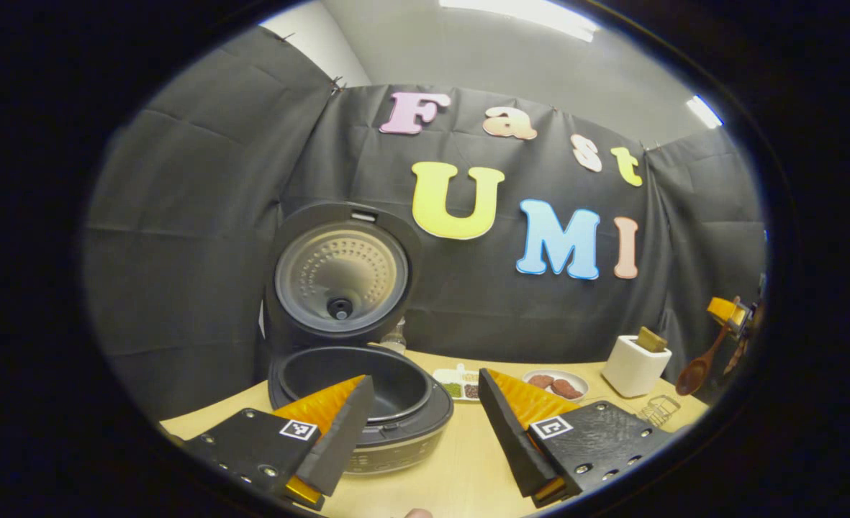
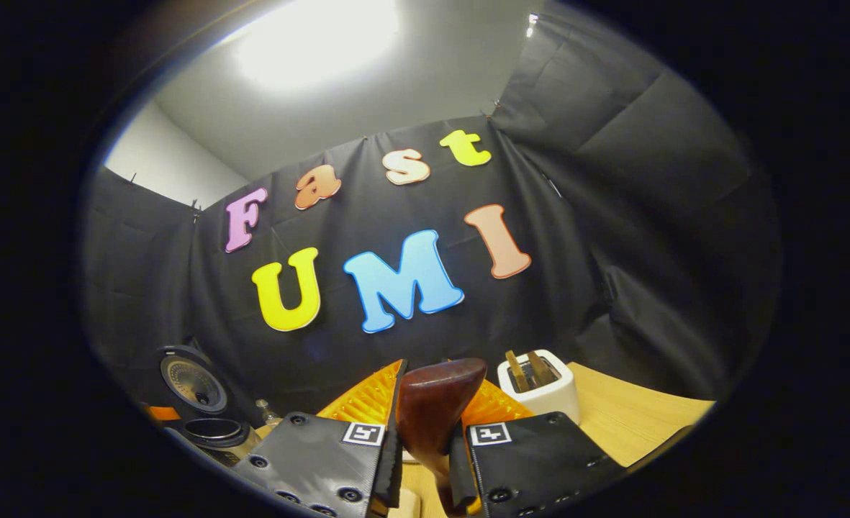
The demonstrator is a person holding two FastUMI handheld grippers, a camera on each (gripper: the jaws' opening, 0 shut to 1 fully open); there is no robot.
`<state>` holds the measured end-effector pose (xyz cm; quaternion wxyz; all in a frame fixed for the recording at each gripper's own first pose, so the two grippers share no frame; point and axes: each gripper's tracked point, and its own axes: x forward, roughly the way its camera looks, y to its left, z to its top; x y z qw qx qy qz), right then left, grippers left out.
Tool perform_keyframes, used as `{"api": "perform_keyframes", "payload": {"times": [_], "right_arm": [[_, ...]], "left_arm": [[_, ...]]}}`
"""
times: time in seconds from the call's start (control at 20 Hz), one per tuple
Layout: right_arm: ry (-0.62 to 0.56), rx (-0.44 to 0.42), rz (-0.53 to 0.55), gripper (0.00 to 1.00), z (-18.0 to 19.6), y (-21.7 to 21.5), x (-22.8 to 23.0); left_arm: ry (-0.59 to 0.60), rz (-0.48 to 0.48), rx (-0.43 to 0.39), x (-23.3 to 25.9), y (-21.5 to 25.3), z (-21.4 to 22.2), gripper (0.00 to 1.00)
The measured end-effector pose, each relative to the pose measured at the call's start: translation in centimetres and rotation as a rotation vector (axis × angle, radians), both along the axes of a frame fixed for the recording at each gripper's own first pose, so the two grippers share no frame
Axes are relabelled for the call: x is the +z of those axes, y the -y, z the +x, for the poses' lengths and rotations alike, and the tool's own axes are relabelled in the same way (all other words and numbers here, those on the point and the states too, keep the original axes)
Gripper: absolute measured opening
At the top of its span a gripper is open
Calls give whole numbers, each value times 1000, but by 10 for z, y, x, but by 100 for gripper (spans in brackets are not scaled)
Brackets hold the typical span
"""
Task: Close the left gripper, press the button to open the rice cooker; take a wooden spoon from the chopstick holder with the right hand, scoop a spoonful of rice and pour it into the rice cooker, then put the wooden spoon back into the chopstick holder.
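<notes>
On the tabletop (image 1: 468, 460), far left, the rice cooker (image 1: 356, 403) sits w/ lid up, pot bare. Left hand-held gripper (image 1: 425, 424) hovers near it, fingers spread wide apart, nothing held. Right hand-held gripper (image 2: 425, 439) is clamped on the wooden spoon (image 2: 435, 410), bowl end pointing up. White chopstick holder (image 2: 540, 388) stands just beyond, to the right.

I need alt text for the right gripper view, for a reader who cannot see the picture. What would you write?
The right gripper is shut on the handle of a dark brown wooden spoon, its bowl standing up between the fingers. Behind it, a white toaster sits on the light wooden table. At far left stands the black rice cooker, its round lid raised.
</notes>
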<state>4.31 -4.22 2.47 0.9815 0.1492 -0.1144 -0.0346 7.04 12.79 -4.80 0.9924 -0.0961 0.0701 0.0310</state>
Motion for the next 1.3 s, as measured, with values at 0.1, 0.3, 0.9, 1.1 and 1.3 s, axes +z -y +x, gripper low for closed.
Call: {"api": "perform_keyframes", "payload": {"times": [0.1,0.3,0.9,1.1,1.3], "right_arm": [[16,38,-19,28,8,-23,13],[-4,159,-34,26,26,-78,11],[-200,220,-95,29,82,-126,-69],[-231,253,-115,29,88,-139,-83],[-272,277,-174,29,89,-153,-105]], "left_arm": [[3,-5,5,-2,-6,-5,91],[-5,-11,18,-9,-19,-16,91],[-23,-73,27,-24,-27,-11,91],[-34,-93,16,-30,-22,-6,91],[-42,-107,7,-35,-17,-5,91]]}}
